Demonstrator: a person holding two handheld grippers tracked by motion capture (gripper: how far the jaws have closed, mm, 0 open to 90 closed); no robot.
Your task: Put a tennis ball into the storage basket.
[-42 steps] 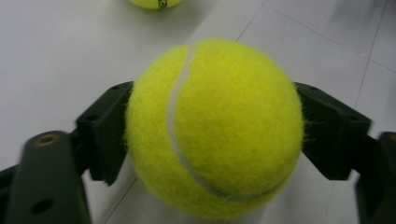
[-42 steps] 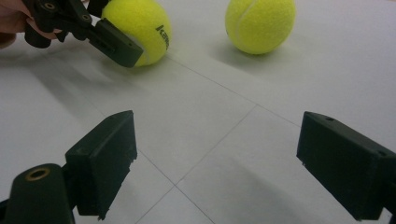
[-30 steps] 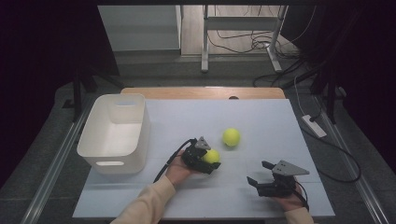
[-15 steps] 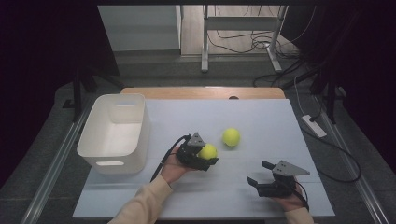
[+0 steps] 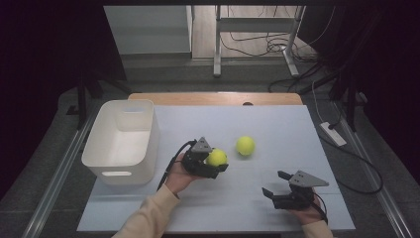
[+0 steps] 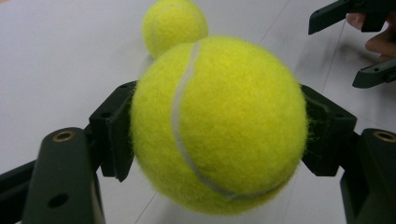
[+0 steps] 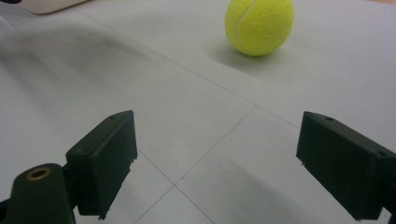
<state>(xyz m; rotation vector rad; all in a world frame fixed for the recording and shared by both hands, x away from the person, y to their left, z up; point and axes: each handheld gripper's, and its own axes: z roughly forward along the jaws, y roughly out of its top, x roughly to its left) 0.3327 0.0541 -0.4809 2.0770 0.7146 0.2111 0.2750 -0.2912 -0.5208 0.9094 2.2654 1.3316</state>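
Holding a ball (image 6: 217, 126) between its two pads, the left gripper (image 5: 214, 163) has it clear of the worktop (image 5: 277, 129); the bin (image 5: 121, 141) sits to that gripper's left. Pads sit on the ball's widest girth, felt slightly dented. Risk: a round, springy ball can squirt out if the grip loosens or the hand tilts in transit, then roll off the worktop edge. A second ball (image 5: 245, 146) lies just beyond the held one; a low swing could knock it away. Right gripper (image 5: 277, 184) rests on the worktop near the person, jaws wide, nothing between them, second ball well ahead of it.
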